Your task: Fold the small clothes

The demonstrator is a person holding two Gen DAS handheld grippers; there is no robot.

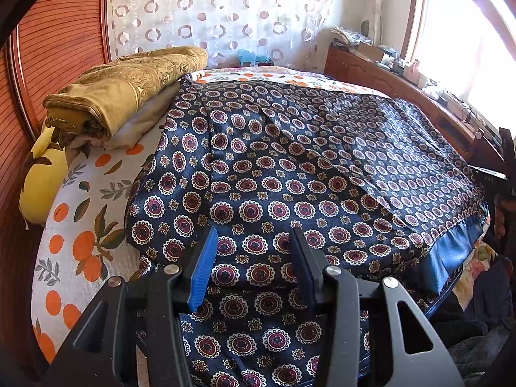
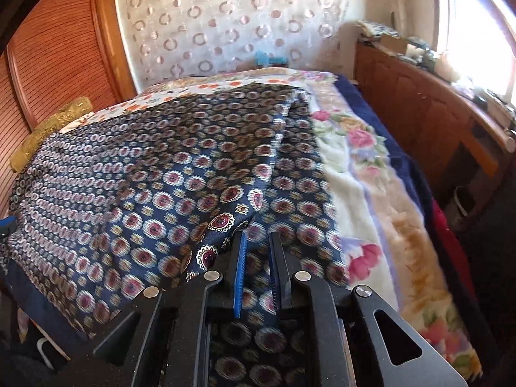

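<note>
A navy satin garment (image 1: pixel 290 174) with red and white medallions lies spread over the bed, with one flap folded across its right side. My left gripper (image 1: pixel 254 235) hovers open just above its near part, nothing between the blue pads. In the right wrist view the same garment (image 2: pixel 145 177) is blurred. A fold of it (image 2: pixel 222 225) rises at the left fingertip of my right gripper (image 2: pixel 259 235). The jaws stand narrowly apart, and I cannot tell whether they pinch cloth.
A folded gold blanket (image 1: pixel 129 87) and a yellow pillow (image 1: pixel 42 174) lie at the headboard side. The orange-print sheet (image 1: pixel 80 225) and a floral fleece blanket (image 2: pixel 371 193) cover the bed. A cluttered wooden cabinet (image 2: pixel 435 113) runs under the window.
</note>
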